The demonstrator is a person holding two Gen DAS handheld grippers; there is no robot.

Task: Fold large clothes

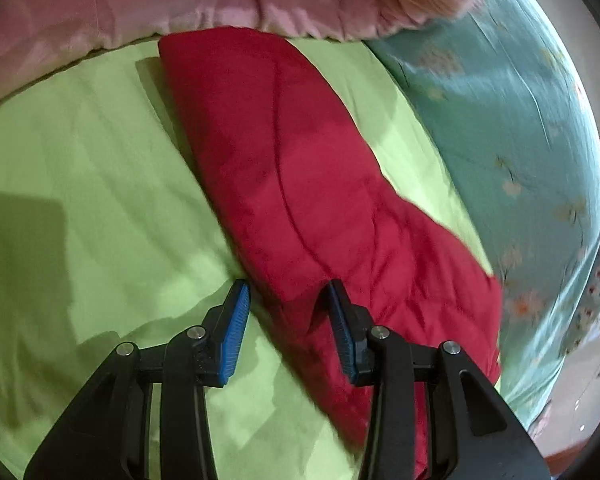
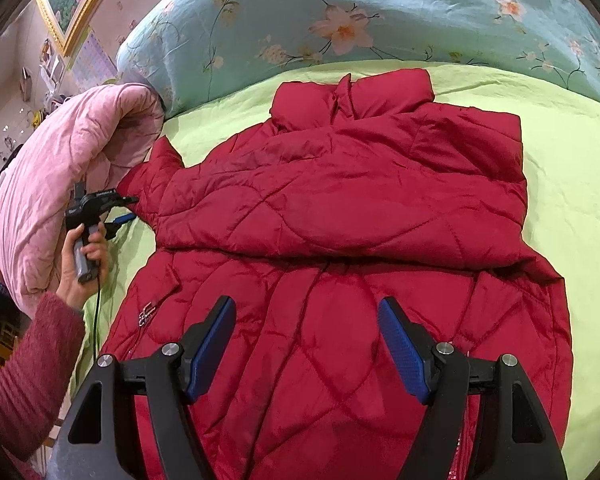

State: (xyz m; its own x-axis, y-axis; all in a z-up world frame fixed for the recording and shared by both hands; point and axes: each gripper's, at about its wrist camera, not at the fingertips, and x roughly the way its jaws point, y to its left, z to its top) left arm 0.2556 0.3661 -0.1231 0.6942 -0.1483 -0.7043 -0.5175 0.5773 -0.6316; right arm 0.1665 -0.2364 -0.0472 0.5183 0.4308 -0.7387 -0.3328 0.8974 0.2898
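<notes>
A red quilted jacket point(image 2: 340, 240) lies on the green bed sheet point(image 2: 572, 184), collar at the far side. One sleeve is folded across its chest. My right gripper point(image 2: 307, 312) is open and empty, hovering over the jacket's lower front. In the left wrist view the jacket's sleeve point(image 1: 300, 184) stretches away across the sheet. My left gripper point(image 1: 288, 292) is open, its fingers straddling the near edge of that sleeve without holding it. The left gripper also shows in the right wrist view point(image 2: 124, 208), at the sleeve's cuff, held by a hand.
A pink quilt point(image 2: 68, 184) is bundled at the left of the bed, close to the sleeve cuff. A teal floral duvet point(image 2: 360, 12) lies along the far side. Bare green sheet point(image 1: 80, 180) shows left of the sleeve. A framed picture and wall clutter are at far left.
</notes>
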